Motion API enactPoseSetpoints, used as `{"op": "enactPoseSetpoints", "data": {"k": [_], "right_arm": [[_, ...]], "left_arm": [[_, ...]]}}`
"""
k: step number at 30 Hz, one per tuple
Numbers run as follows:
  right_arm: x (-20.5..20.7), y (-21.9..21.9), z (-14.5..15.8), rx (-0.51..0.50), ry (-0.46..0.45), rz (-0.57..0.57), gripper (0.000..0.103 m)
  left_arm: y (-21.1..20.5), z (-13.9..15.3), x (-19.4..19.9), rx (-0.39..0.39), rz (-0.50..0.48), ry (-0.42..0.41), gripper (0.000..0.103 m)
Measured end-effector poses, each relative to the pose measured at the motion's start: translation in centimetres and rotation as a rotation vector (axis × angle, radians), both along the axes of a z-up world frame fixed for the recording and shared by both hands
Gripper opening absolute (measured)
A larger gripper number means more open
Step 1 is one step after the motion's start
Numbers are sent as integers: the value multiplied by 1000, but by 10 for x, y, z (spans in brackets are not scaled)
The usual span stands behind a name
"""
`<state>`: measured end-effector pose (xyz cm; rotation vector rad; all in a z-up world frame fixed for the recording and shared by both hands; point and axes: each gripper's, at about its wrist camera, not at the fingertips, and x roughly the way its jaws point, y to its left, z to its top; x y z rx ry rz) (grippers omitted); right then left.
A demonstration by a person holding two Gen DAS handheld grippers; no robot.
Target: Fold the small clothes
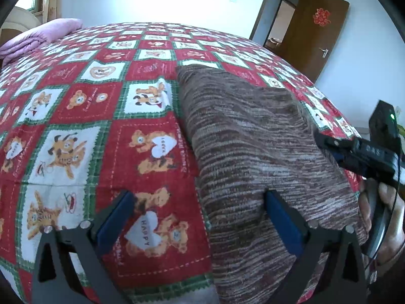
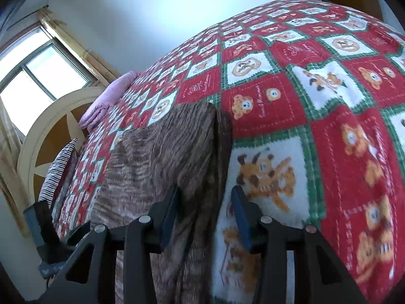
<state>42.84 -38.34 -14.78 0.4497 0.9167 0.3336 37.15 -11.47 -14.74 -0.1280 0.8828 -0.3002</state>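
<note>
A brown striped knit garment [image 1: 253,152] lies folded in a long flat shape on the red teddy-bear bedspread [image 1: 76,106]. My left gripper [image 1: 200,217] hangs open and wide over its near left edge. One finger is above the bedspread and the other above the cloth, and it holds nothing. My right gripper [image 1: 329,149] comes in from the right with a hand behind it, low over the garment's far right side. In the right wrist view the right gripper [image 2: 205,202] is open, with the edge of the garment [image 2: 162,152] lying in the gap between its blue pads.
A folded pink quilt [image 1: 43,35] lies at the head of the bed by a cream headboard [image 2: 50,136], with a striped pillow [image 2: 58,172] beside it. A brown door [image 1: 316,33] stands open behind the bed, and a window [image 2: 38,76] is beside the headboard.
</note>
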Motion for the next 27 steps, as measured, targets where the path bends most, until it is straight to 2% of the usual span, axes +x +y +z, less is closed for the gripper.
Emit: {"op": "enactPoseSetpoints", "data": {"k": [14, 19, 23, 27], "right_arm": [[41, 4, -10, 70, 5, 9, 44], [41, -1, -13, 150, -2, 38, 44], [40, 0, -15, 164, -7, 50, 43], [39, 0, -17, 161, -6, 34, 36]], "left_arm": [[1, -1, 0, -25, -23, 0, 103], [-2, 1, -2, -46, -60, -9, 102], [-5, 2, -3, -66, -99, -15, 93], [-7, 2, -3, -84, -127, -11, 90]]}}
